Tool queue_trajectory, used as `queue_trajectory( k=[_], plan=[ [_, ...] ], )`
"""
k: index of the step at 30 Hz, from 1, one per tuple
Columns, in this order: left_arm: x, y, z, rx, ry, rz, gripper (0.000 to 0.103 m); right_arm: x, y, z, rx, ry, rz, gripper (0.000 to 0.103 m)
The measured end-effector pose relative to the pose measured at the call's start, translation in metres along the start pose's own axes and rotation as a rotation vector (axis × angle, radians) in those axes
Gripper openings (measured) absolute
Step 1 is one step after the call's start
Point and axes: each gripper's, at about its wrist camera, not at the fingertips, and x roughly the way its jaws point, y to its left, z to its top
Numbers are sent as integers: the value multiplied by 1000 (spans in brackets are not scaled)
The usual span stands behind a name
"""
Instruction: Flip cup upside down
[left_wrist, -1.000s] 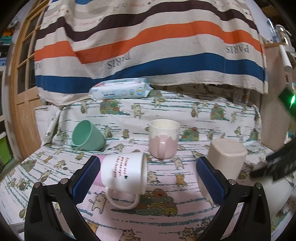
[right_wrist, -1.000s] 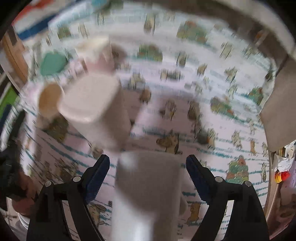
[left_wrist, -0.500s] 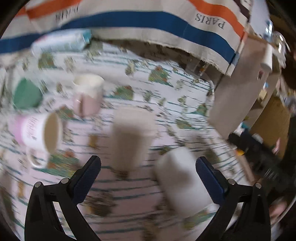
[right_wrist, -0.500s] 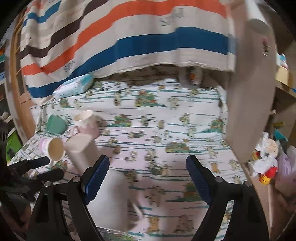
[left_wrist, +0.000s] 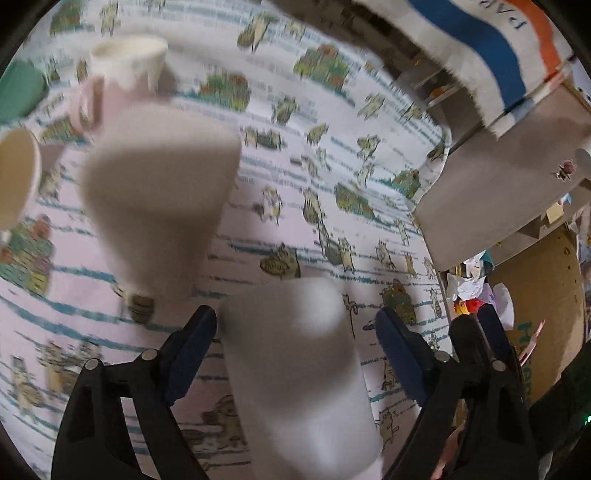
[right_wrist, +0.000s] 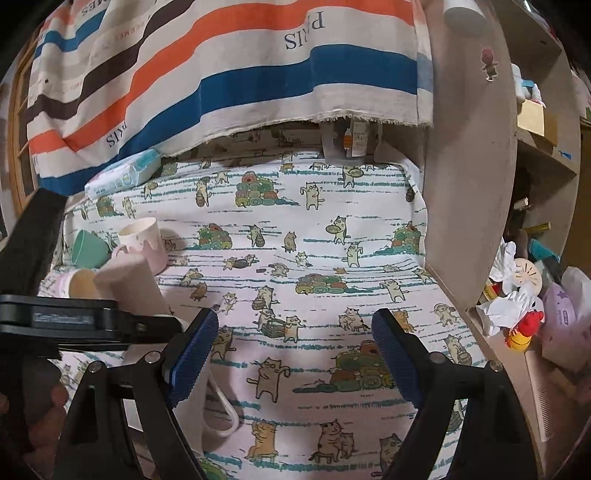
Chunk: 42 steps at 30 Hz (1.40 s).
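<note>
Left gripper (left_wrist: 295, 339) wide open around a white ceramic mug (left_wrist: 295, 373), no grip yet.

Mug stands bottom-up on the cat-print tablecloth (right_wrist: 332, 258), between the blue pads, not touching them as far as blur shows; a beige square-topped tumbler (left_wrist: 159, 195) also sits inverted just beside it. Right gripper (right_wrist: 291, 354) wide open, empty, off to the mug's right. Flip looks done for these two; pink-and-cream mug (right_wrist: 142, 245) is upright, others lie sideways.

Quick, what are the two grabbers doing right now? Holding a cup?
Left gripper: open, its fingers either side of the white cup, not squeezing it.
Right gripper: open, holding nothing, only the cloth ahead.
</note>
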Motion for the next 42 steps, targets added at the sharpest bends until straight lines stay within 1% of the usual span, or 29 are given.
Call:
queue_trajectory(
  k=[4,6,7,8,15,20,26,29,37,42],
  plan=[
    [13,4,0,-19,21,34,86,2,0,-1,-3,4,8,87],
    [19,6,1,-25,22,44,85,5,0,-1,-3,11,18,87],
    [20,5,1,-22,20,32,79,6,1,-1,-4,16,23,87],
    [20,5,1,-17,17,24,79,7,2,-1,-6,20,26,87],
    [4,-2,-3,66,-59,80,79,17,6,-2,-16,49,42,87],
    [-19,-7,-5,137,-171,134,78,20,6,1,14,52,45,87],
    [-50,-12,-15,272,-327,185,78,19,9,3,1,48,40,87],
    [-57,-14,-24,332,-393,214,77,20,12,3,0,46,41,87],
    [-57,-8,-41,419,-491,237,77,25,19,1,-9,57,45,87],
    [-56,-7,-47,479,-523,232,77,28,21,1,-19,64,41,87]
  ],
)
